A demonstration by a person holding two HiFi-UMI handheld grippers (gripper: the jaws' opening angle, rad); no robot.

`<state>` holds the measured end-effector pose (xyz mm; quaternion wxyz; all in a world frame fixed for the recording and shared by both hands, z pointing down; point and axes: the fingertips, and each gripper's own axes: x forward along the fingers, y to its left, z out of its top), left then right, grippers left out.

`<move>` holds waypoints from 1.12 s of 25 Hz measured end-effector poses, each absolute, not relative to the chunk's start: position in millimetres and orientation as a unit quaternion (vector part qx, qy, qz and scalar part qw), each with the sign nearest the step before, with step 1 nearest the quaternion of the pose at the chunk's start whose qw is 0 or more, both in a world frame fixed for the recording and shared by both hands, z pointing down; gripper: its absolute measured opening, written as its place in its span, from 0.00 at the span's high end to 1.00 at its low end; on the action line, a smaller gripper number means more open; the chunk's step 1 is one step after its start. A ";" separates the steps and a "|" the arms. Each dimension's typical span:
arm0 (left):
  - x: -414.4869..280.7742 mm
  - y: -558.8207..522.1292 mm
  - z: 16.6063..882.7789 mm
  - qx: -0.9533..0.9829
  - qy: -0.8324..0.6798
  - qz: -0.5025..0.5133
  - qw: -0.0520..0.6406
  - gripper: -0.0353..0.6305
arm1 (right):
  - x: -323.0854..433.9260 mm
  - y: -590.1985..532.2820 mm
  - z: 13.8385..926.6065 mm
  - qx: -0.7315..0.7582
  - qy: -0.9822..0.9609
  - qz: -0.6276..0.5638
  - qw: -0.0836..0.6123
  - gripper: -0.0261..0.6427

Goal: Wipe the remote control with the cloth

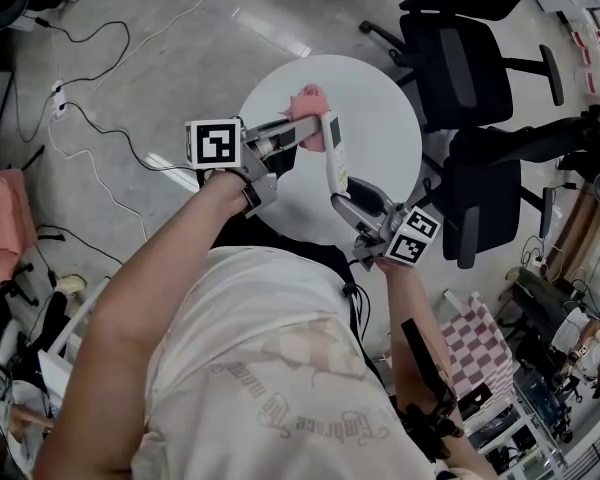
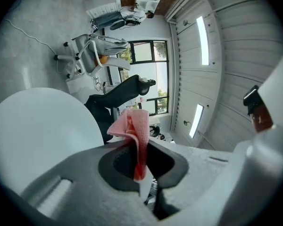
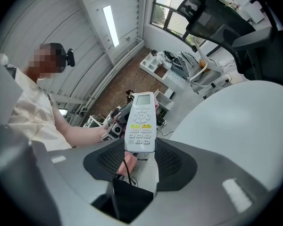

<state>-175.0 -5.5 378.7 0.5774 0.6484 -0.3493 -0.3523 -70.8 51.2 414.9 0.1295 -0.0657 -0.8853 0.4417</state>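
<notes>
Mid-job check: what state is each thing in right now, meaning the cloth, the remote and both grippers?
Pink woven cloth: bunched, clamped in the left gripper.
White remote control: held above the round white table, lower end clamped, buttons facing the right gripper view.
Left gripper: shut on the cloth.
Right gripper: shut on the remote.

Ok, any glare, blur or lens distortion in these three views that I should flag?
Head view: evenly lit and sharp, the white table bright. Left gripper view: strong fisheye with black corners, ceiling light panels clipped white, cloth in focus. Right gripper view: same fisheye bending, remote buttons crisp, one mosaic patch added over a face.
</notes>
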 end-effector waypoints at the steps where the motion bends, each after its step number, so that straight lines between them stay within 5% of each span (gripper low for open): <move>1: -181.2 -10.1 373.7 0.648 -0.348 -0.361 0.573 0.91 | -71.2 50.6 415.1 -0.067 -0.886 0.440 0.132 0.65; 28: -79.9 39.3 428.7 0.695 -0.281 -0.196 0.633 0.91 | -70.3 23.2 429.1 -0.016 -0.877 0.468 0.107 0.65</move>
